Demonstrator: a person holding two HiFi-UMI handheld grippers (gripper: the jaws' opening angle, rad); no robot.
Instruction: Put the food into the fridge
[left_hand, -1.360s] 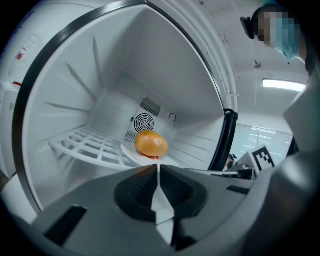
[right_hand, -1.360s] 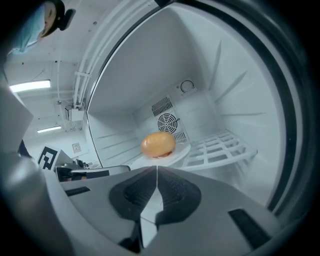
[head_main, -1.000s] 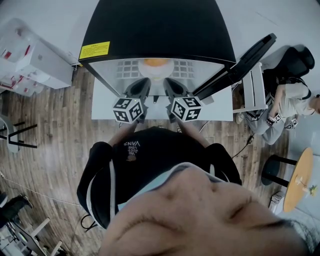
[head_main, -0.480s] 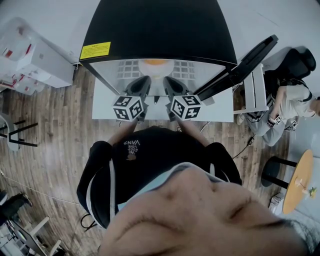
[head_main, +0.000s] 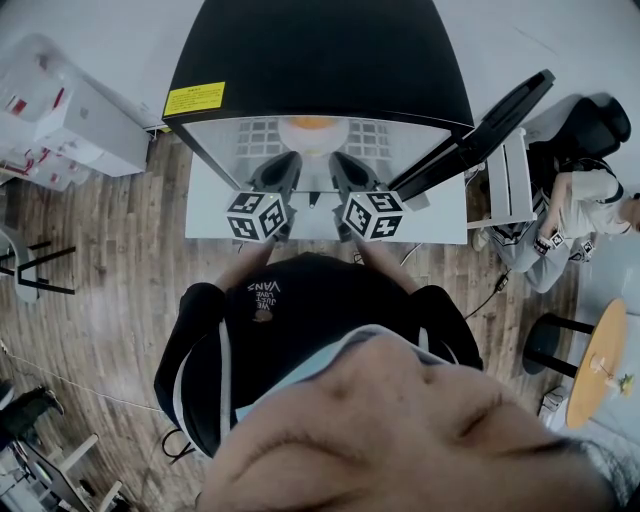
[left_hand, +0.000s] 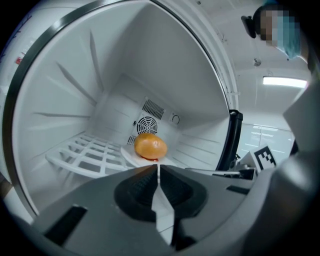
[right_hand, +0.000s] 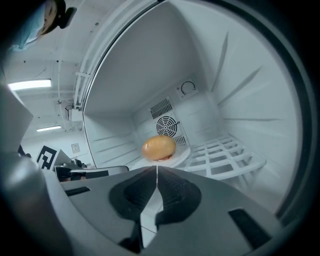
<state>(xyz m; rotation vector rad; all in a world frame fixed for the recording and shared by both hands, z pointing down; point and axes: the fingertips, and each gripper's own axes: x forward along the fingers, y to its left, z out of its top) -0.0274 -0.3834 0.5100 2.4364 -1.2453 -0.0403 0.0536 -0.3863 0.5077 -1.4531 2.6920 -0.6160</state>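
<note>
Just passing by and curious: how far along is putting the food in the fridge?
Looks done: the bun sits on its plate on the fridge rack. In hand: nothing; left gripper and right gripper have jaws shut, empty. Left: probably closing the open door.

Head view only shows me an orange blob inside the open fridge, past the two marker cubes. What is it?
Observer: A round golden bun, sitting on a white plate.
Visitor: Does the plate rest on something?
Observer: Yes, on a white grid shelf, in front of a round fan vent in the back wall.
Visitor: And is anything being held right now?
Observer: No. The left hand-held gripper and the right hand-held gripper both have their jaws closed together, with nothing between them.
</note>
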